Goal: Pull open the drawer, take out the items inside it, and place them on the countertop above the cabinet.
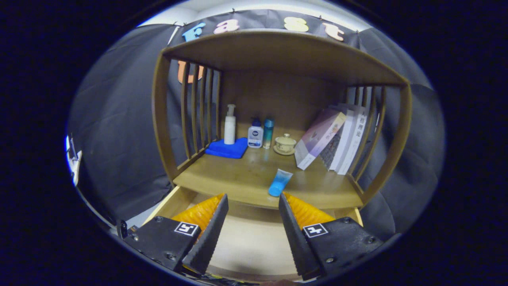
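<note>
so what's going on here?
A person is holding the gripper over the open drawer, fingers apart and holding nothing. The part of the drawer between the fingers looks bare. A blue tube lies on the countertop just beyond the fingertips, near its front edge. Further back stand a pump bottle on a blue cloth, two small bottles, a lidded cup and leaning books.

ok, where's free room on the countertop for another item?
Gripper open, over the open drawer. Bare countertop: front-left, between blue cloth and blue tube; also front-right of the tube. Crowded at the back: pump bottle, two small bottles, lidded cup, leaning books.
</note>
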{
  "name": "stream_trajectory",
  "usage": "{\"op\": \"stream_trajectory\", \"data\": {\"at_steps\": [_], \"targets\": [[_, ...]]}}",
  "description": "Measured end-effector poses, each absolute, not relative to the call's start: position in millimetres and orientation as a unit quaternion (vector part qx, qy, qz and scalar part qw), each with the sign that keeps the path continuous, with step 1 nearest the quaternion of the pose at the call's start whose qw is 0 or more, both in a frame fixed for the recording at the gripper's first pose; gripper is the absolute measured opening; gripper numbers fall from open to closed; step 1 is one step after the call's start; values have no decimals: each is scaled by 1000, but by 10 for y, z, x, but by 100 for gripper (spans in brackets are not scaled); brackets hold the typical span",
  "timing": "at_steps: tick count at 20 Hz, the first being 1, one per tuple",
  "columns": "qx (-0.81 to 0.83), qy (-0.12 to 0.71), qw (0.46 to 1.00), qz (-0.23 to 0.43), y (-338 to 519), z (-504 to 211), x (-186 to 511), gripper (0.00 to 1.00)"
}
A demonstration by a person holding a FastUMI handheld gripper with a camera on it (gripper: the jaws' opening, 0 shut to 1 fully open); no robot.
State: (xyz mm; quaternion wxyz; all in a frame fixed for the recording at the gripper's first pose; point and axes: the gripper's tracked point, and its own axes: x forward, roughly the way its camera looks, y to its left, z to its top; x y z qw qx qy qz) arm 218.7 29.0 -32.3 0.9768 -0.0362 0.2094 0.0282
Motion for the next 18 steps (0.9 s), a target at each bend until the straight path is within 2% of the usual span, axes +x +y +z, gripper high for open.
{"op": "stream_trajectory", "data": {"at_steps": [7,11,18], "targets": [[-35,127,991,24,329,-341,1366,82],[-48,107,993,-3,194,-673,1009,99],[16,121,993,4,167,-1377,613,100]]}}
